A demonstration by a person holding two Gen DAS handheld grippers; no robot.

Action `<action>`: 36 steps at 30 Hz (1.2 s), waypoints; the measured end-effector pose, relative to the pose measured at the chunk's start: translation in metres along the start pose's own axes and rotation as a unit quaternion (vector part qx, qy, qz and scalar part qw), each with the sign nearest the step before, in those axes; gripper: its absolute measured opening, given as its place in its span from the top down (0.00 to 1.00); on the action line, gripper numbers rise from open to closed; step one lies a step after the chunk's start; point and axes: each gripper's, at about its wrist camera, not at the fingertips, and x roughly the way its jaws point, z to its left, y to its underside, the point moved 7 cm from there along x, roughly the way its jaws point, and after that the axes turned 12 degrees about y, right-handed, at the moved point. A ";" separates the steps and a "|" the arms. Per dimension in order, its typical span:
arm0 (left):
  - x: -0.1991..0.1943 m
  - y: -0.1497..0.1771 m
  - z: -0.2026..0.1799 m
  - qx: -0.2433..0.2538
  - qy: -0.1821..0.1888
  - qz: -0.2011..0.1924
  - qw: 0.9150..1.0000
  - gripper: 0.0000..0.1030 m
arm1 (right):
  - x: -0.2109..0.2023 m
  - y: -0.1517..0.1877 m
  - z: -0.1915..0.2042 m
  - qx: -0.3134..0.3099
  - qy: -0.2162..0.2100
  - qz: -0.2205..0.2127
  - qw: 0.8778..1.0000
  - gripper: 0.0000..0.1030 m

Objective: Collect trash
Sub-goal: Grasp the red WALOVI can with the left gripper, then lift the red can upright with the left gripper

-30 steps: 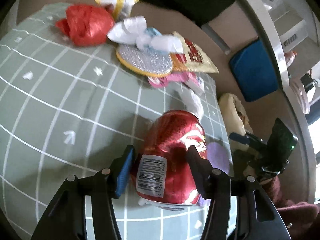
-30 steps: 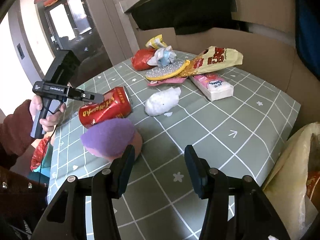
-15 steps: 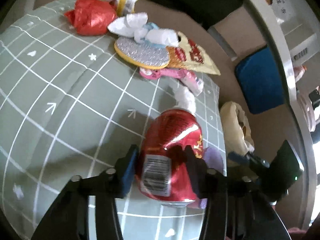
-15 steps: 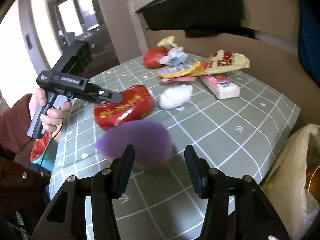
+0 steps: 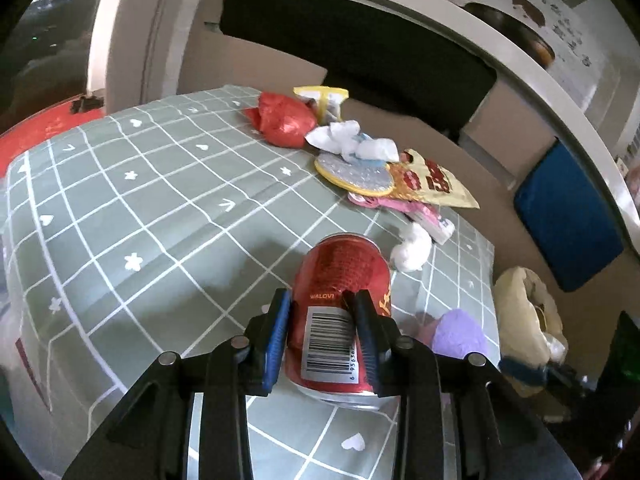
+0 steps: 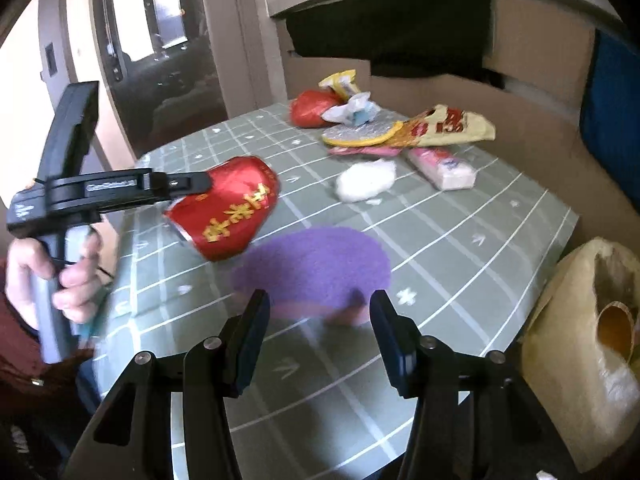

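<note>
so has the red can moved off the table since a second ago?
Yes. The red can now hangs tilted above the green tablecloth, clamped in the left tongs, whose jaws just closed; earlier it lay on the cloth.

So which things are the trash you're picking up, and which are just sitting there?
Trash to collect:
- red can, clamped in the left hand-held gripper
- white tissue wad
- red crumpled bag
- yellow snack wrapper

Just there:
- green checked tablecloth
- blue cushion
</note>
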 end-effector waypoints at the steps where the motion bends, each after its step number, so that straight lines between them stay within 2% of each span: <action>1: -0.001 -0.001 0.000 0.005 -0.007 -0.006 1.000 0.67 | 0.002 0.002 0.002 0.005 -0.009 0.009 1.000 0.51; 3: -0.004 -0.001 0.000 0.014 -0.020 -0.016 1.000 0.67 | 0.013 0.005 0.006 0.017 -0.026 0.034 0.999 0.51; 9: -0.010 0.004 -0.004 0.010 0.007 -0.009 1.000 0.67 | 0.043 -0.008 -0.004 0.060 -0.025 0.059 0.996 0.51; 14: -0.014 0.004 0.000 0.004 0.023 -0.011 1.000 0.68 | 0.073 -0.030 -0.033 0.109 -0.007 0.071 0.991 0.51; 19: -0.017 0.000 0.017 -0.023 0.024 -0.020 0.999 0.68 | 0.081 -0.039 -0.046 0.133 0.017 0.066 0.989 0.51; 26: -0.018 -0.003 0.033 -0.049 0.024 -0.023 0.998 0.68 | 0.054 -0.039 -0.034 0.102 0.038 0.035 0.993 0.51; 33: -0.017 -0.004 0.032 -0.049 0.018 -0.024 0.998 0.68 | 0.037 -0.038 -0.009 0.081 0.045 0.011 0.996 0.51; 35: -0.017 -0.004 0.032 -0.049 0.019 -0.023 0.998 0.68 | 0.036 -0.041 0.000 0.061 0.062 0.004 0.996 0.51; 36: -0.017 -0.004 0.031 -0.048 0.022 -0.022 0.998 0.69 | 0.039 -0.045 0.003 0.040 0.092 -0.001 0.995 0.51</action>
